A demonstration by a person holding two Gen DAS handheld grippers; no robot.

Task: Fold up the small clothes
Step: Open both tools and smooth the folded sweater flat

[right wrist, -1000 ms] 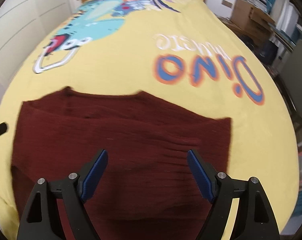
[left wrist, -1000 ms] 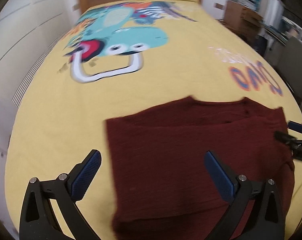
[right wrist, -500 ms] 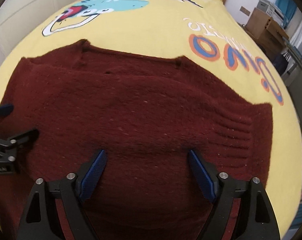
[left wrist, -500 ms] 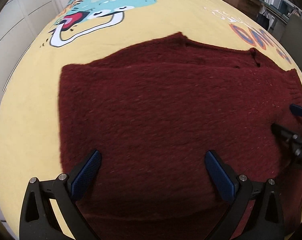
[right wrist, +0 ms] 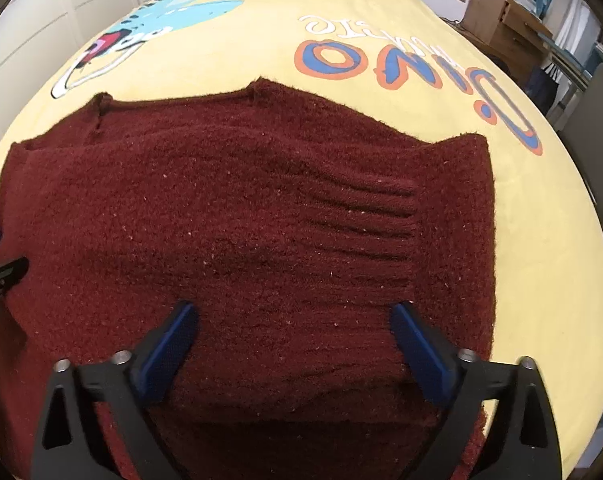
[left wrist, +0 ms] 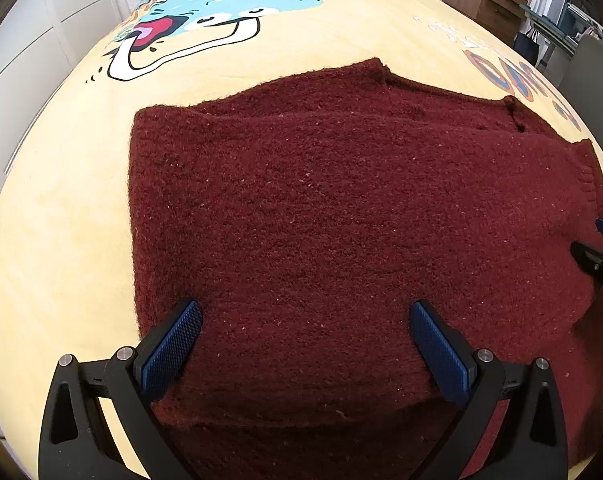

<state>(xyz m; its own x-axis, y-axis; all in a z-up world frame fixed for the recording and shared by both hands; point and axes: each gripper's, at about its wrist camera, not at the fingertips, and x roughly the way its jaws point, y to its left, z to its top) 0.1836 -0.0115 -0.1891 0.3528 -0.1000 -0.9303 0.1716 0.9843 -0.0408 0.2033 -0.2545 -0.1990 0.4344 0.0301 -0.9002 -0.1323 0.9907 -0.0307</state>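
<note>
Your left hand-held gripper [left wrist: 305, 336] stood wide over the near part of the sweater [left wrist: 341, 220], its blue pads apart and clamping nothing. Your right hand-held gripper [right wrist: 293, 332] had just been opening and also stood wide, with knit under the gap but no fold pinched between the pads. The dark red sweater lay flat, folded, on the yellow bedspread [right wrist: 261, 48], its ribbed cuff [right wrist: 365, 216] on top at the right side.

Fuzzy knit on soft printed cloth

The maroon sweater [left wrist: 341, 216] is coarse, matt wool-like knit, ribbed at the cuff; the yellow bedspread [right wrist: 541, 240] looks velvety; gripper pads [left wrist: 169, 344] are textured blue rubber.
</note>
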